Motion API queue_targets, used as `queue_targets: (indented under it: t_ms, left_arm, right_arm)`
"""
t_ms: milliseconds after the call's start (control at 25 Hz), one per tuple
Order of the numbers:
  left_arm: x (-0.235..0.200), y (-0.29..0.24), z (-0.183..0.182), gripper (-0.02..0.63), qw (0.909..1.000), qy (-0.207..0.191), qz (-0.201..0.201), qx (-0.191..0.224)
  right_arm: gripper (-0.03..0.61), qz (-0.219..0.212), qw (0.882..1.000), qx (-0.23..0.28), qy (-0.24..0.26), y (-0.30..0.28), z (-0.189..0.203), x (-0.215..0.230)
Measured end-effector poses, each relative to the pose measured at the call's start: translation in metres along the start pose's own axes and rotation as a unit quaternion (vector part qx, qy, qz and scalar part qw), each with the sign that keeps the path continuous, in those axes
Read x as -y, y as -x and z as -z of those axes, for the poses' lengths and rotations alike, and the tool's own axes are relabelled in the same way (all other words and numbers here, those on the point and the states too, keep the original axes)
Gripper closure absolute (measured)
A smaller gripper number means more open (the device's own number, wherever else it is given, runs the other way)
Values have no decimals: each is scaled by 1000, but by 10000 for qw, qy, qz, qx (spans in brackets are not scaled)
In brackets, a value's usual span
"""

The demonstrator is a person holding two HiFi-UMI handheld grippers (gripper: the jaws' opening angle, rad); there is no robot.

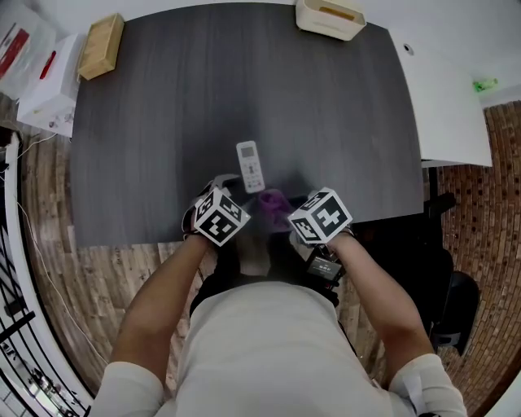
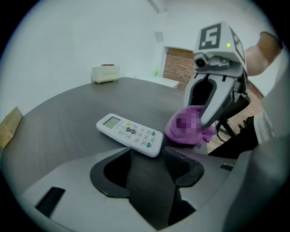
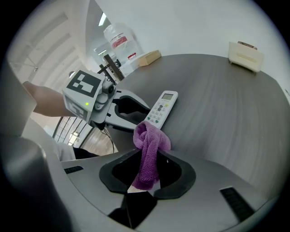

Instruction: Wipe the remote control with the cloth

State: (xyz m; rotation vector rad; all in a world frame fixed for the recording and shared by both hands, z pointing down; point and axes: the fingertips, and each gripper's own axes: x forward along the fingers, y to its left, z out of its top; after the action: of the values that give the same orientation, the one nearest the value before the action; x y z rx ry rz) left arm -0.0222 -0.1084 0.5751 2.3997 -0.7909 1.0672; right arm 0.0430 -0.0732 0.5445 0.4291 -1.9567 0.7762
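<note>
A white remote control [image 1: 250, 165] lies face up on the dark grey table [image 1: 163, 122], near its front edge. My left gripper [image 2: 148, 159] stands open just short of the near end of the remote control [image 2: 130, 134], with nothing between its fingers. My right gripper [image 3: 146, 171] is shut on a purple cloth [image 3: 148, 147], which bunches into a knot above the jaws. In the head view the cloth [image 1: 273, 201] hangs just right of the remote's near end, between the two marker cubes. From the left gripper view, the cloth [image 2: 186, 127] sits beside the remote.
A cream box [image 1: 330, 16] stands at the table's far edge and a wooden block [image 1: 102, 45] at its far left corner. White packages [image 1: 45, 77] lie left of the table. A white table [image 1: 448, 89] adjoins on the right. The table's front edge runs under both grippers.
</note>
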Motion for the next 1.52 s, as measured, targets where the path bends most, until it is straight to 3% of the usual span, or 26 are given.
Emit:
queue_targets:
  t_ms: [160,400,480,560,640,720,800,960,1120,1360,1520]
  left_arm:
    - [-1,11,4,380,9994,-253,242,45]
    - [-33,32,-5,380,9993,-282,130,197]
    - [-41,33,-8,380,9997,130,29,192]
    - [-45,30,-14,380,9963,806,-128,255]
    - [-46,22,-21,380,9860,1595,-281,406]
    - [-44,15,-29,379,9700,2341,-328,559]
    - [-41,6,-36,360,9613,2674,-353,555]
    - [-46,-10,-35,333,9688,2320,-866,42]
    - [-49,-22,-37,324,9699,2128,-1155,-235]
    - [-50,-26,-40,324,9699,1965,-1404,-301]
    - [-52,-28,-39,324,9674,2120,-1367,-223]
  right_arm:
    - [476,42,9999,133,-57,6,3,0]
    - [476,360,9985,411,-99,12,-6,11]
    - [476,442,9978,483,-126,13,-8,15]
    - [476,518,9967,573,-233,15,-8,20]
    - [476,633,9947,710,-402,20,-9,26]
    - [476,752,9913,892,-612,27,-10,33]
    - [476,847,9874,1045,-830,34,-10,40]
    - [476,988,9826,1124,-1096,45,-7,54]
    - [476,1031,9811,1137,-1182,48,-3,57]
    - [476,1013,9808,1185,-1170,48,-4,52]
    - [476,1003,9808,1162,-1199,45,-4,52]
